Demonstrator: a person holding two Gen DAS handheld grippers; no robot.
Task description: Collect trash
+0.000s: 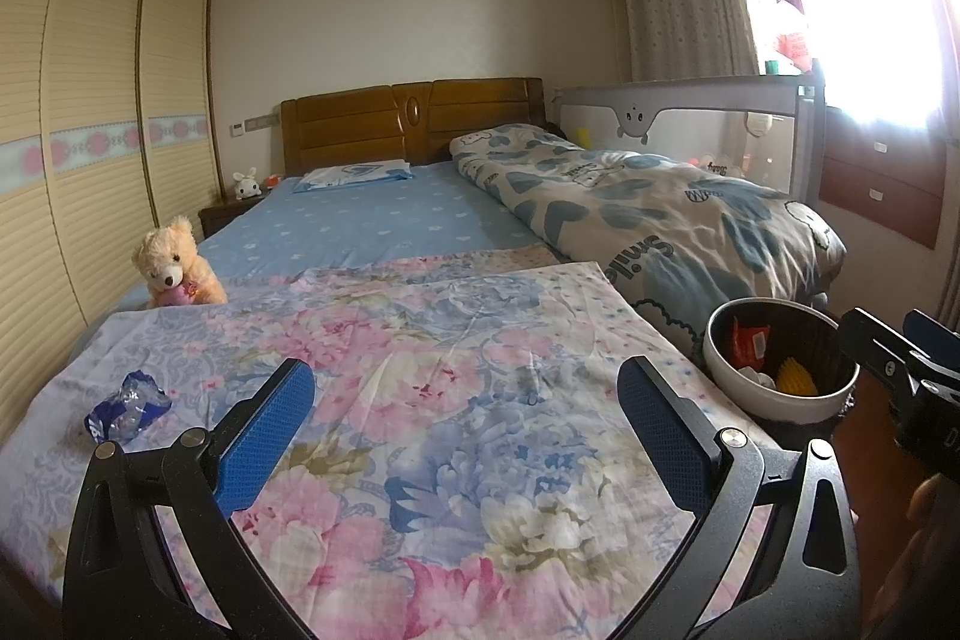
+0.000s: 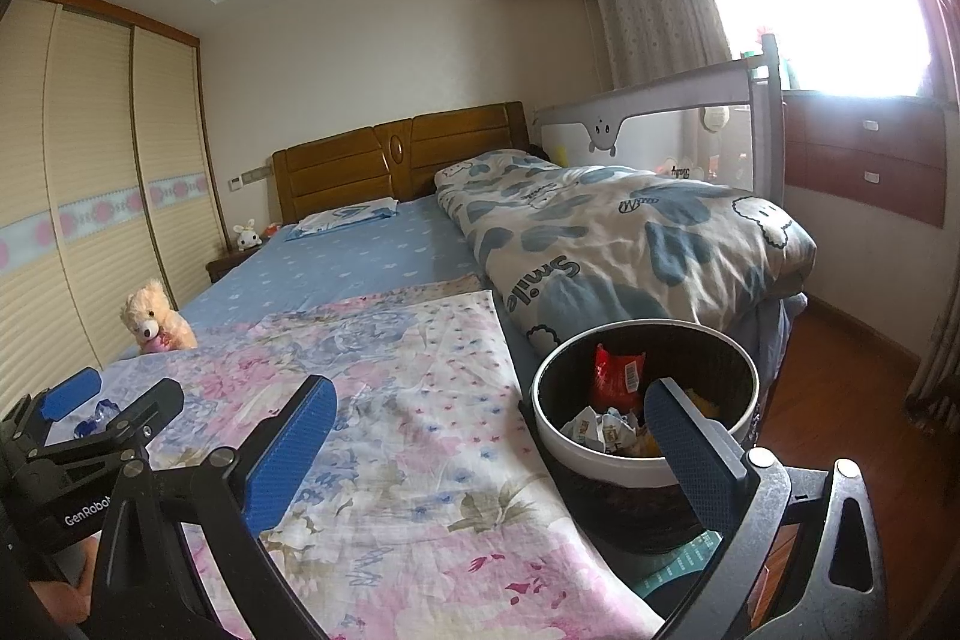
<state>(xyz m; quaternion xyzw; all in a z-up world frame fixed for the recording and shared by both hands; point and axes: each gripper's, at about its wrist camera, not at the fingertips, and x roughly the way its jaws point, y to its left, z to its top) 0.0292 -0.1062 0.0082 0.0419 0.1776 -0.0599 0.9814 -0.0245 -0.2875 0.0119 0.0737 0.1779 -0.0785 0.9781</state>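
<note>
One piece of trash was left on the bed: a crumpled blue wrapper, lying on the floral cloth near its left edge, to the near left of the left gripper. That gripper was held over the cloth with its jaws spread wide and nothing between them. The right gripper was likewise spread and empty, poised at the near rim of the trash bin, which stood on the floor just beside the right edge of the bed. In the bin a red packet, crumpled paper and something yellow were seen, so the task was judged to be nearly finished.

Several failures were considered possible. The wrapper was crinkled and light, and it could be pushed away by a pad rather than caught if the jaws were closed off-centre. The loose cloth beneath it could be pinched together with the foil and dragged up. The long carry from the far left of the cloth to the bin at the right could see a weakly held wrapper dropped on the bed or floor. The bin rim could be knocked by the right gripper, being so close to it. The teddy bear, sitting further back on the left, was judged well clear.
</note>
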